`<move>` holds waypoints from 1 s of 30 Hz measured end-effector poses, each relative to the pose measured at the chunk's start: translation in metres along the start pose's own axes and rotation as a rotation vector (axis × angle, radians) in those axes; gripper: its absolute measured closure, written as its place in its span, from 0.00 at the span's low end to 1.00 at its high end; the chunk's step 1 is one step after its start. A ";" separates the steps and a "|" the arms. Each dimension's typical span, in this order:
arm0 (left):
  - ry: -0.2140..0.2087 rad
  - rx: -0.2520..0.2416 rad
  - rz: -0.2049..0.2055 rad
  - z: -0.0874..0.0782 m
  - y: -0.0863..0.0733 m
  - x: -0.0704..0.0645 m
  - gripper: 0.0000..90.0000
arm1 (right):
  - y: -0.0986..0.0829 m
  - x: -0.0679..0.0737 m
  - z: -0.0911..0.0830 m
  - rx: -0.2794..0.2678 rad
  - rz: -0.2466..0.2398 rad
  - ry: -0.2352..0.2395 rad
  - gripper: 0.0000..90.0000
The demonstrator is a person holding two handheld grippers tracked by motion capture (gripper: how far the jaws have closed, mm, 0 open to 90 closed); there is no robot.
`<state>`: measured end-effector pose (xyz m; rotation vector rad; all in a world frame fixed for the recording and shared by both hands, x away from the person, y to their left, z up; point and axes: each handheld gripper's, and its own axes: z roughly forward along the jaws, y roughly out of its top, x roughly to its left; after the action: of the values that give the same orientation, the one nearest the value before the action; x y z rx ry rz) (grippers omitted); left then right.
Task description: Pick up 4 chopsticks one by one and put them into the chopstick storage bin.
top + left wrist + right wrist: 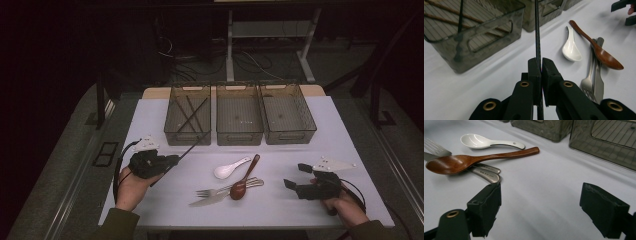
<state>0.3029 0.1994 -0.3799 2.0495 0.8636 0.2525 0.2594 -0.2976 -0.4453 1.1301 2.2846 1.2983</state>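
The left gripper (172, 161) is clamped tight on a black chopstick (192, 147), which points toward 1 o'clock at the left bin (187, 136). The right gripper (295, 177) sits at about 4 o'clock on the table (280, 205), jaws wide apart and holding nothing. The knife (486, 175) handle in the cutlery pile has tiny writing, too small to read.

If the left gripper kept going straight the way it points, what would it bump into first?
Probably the left bin. The left gripper is shut on a black chopstick aimed at that bin's near wall, so the chopstick tip would likely get there first, though depth is hard to judge.
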 end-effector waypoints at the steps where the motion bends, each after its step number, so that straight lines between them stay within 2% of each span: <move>1: 0.000 -0.004 0.002 0.000 0.002 0.001 0.94 | 0.000 0.000 0.000 -0.001 0.001 0.000 0.19; 30: 0.037 -0.043 0.013 0.025 0.057 0.026 0.94 | -0.001 -0.003 -0.001 -0.003 0.016 -0.012 0.19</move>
<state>0.3619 0.1789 -0.3535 2.0165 0.8610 0.3142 0.2602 -0.3002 -0.4458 1.1538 2.2688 1.2966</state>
